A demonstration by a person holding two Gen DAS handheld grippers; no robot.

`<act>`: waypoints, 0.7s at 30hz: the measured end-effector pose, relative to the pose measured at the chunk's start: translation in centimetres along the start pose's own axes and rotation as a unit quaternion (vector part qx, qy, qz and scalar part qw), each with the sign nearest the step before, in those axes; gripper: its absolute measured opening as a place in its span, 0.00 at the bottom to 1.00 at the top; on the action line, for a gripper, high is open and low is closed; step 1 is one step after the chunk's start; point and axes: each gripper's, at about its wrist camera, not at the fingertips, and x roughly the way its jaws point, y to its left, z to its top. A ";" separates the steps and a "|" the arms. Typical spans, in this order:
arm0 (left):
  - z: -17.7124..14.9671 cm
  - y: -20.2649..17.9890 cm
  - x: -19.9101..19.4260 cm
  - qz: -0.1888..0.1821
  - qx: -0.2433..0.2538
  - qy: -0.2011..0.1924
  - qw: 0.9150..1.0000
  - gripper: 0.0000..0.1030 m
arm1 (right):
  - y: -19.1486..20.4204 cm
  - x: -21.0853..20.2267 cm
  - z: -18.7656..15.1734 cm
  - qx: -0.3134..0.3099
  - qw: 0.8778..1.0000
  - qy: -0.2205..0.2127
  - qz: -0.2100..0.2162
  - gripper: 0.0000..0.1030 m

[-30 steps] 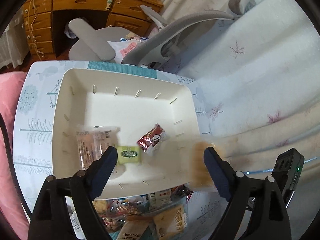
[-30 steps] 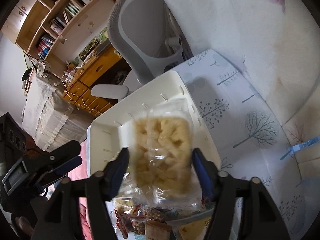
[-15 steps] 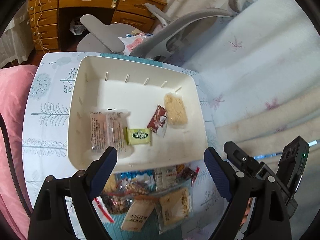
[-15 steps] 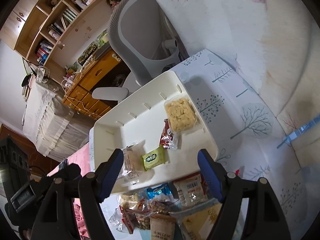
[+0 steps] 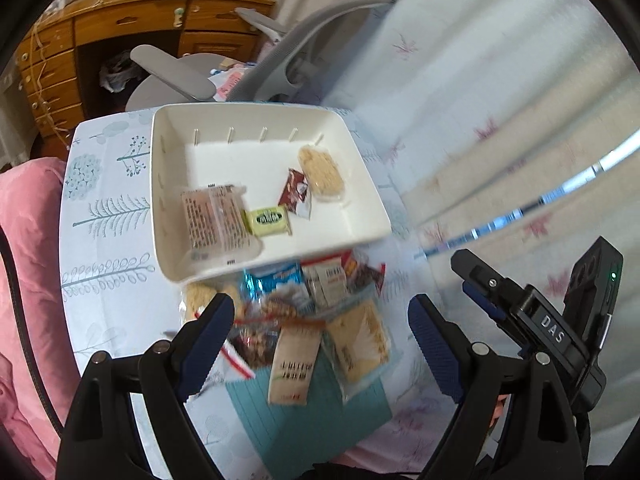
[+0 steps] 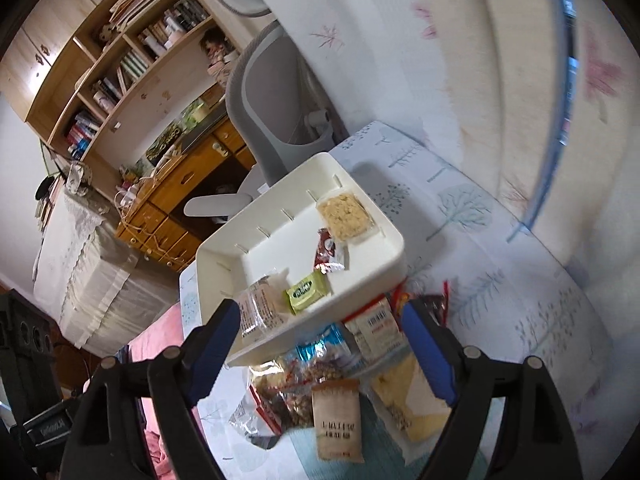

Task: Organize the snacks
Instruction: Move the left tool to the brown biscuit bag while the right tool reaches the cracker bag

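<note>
A white bin (image 5: 362, 196) (image 6: 394, 240) sits on the tree-print table. It holds a pale puffed-snack pack (image 5: 322, 174) (image 6: 346, 214), a red-white packet (image 5: 295, 194) (image 6: 327, 254), a green packet (image 5: 269, 220) (image 6: 307, 292) and a clear wrapped pack (image 5: 214, 220) (image 6: 260, 312). A pile of loose snacks (image 5: 316, 320) (image 6: 332, 384) lies in front of the bin, with a beige packet (image 5: 290, 366) (image 6: 337, 422) nearest. My left gripper (image 5: 320, 338) and right gripper (image 6: 320, 350) are both open and empty above the pile. The right gripper also shows in the left wrist view (image 5: 480, 296).
A grey office chair (image 5: 256, 68) (image 6: 276, 120) stands behind the table, before a wooden desk (image 5: 128, 32) (image 6: 188, 184). A bookshelf (image 6: 120, 64) is beyond. A pink cushion (image 5: 28, 264) lies left; a floral bedsheet (image 5: 500, 100) (image 6: 460, 60) rises right. A teal mat (image 5: 304, 416) underlies the pile.
The right gripper has let go of the puffed-snack pack into the bin's right end. Both grippers have since drawn back from the bin toward the loose pile.
</note>
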 end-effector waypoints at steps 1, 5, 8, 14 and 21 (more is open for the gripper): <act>-0.6 0.0 -0.2 -0.002 0.006 0.004 1.000 0.85 | -0.1 -0.4 -0.7 0.003 1.000 -0.002 -0.003 0.81; -2.6 0.0 -0.3 -0.006 0.020 0.018 1.000 0.85 | -0.3 -1.3 -3.1 0.003 1.000 -0.003 -0.021 0.82; -3.9 0.0 -0.1 -0.005 0.029 0.031 0.999 0.85 | -0.6 -1.8 -4.9 0.000 0.999 -0.002 -0.033 0.82; -6.1 0.1 1.3 0.007 0.044 0.057 0.997 0.85 | -1.6 -2.3 -8.3 -0.009 0.999 0.007 -0.053 0.82; -7.9 -0.1 4.3 0.025 0.053 0.096 0.994 0.85 | -3.0 -2.0 -11.1 -0.034 0.996 0.026 -0.081 0.83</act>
